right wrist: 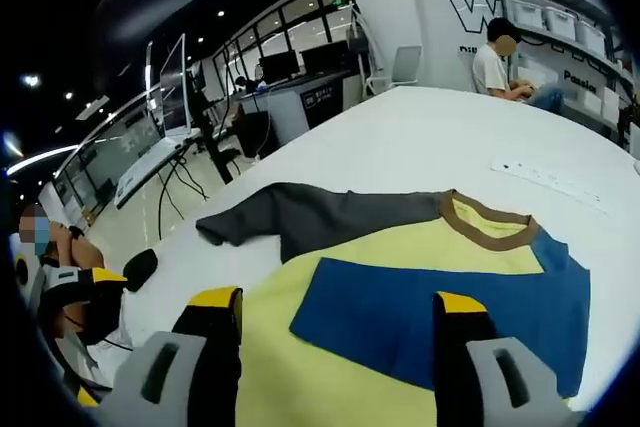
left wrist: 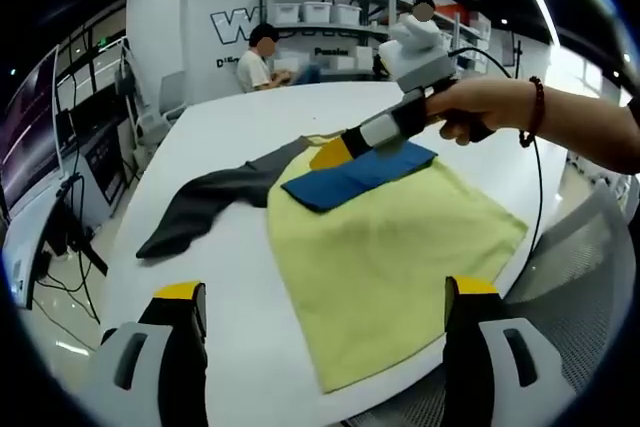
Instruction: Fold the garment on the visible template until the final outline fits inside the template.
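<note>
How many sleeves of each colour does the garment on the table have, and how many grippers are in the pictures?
Dark grey long sleeve, spread out: 1
Blue sleeve, folded over the yellow body: 1
Hand-held two-jaw grippers, left gripper and right gripper: 2
Total: 4

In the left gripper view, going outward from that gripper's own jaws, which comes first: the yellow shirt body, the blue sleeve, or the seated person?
1. Yellow shirt body: right ahead of the left gripper, on the table.
2. Blue sleeve: folded across the shirt's far end.
3. Seated person: beyond the table, by the shelves.
</note>
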`<action>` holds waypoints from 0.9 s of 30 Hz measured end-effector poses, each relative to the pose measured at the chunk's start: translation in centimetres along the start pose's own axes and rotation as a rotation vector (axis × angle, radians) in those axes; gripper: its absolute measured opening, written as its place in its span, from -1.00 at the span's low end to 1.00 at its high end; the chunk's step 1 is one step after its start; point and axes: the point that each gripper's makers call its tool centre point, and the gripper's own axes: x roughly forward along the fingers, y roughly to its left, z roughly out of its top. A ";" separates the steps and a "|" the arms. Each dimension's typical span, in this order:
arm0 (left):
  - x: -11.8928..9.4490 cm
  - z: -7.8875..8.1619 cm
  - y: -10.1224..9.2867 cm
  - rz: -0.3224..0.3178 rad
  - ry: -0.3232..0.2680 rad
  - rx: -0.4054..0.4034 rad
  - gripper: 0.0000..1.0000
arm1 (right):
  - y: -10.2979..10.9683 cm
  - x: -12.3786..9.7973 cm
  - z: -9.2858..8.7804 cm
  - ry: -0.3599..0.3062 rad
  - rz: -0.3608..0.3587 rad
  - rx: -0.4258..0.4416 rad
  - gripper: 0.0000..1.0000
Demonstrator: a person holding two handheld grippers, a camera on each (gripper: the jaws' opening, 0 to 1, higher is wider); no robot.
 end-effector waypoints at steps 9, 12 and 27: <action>0.1 0.0 0.1 0.020 0.017 -0.015 0.98 | -2.6 -1.3 -1.6 0.023 -0.021 0.056 0.98; 0.0 0.2 0.1 0.020 0.011 -0.010 0.98 | -3.3 -1.6 -2.0 0.029 -0.030 0.069 0.98; 0.5 1.0 -1.0 -0.016 -0.002 0.050 0.98 | -11.6 -6.1 -4.1 -0.013 -0.195 0.150 0.84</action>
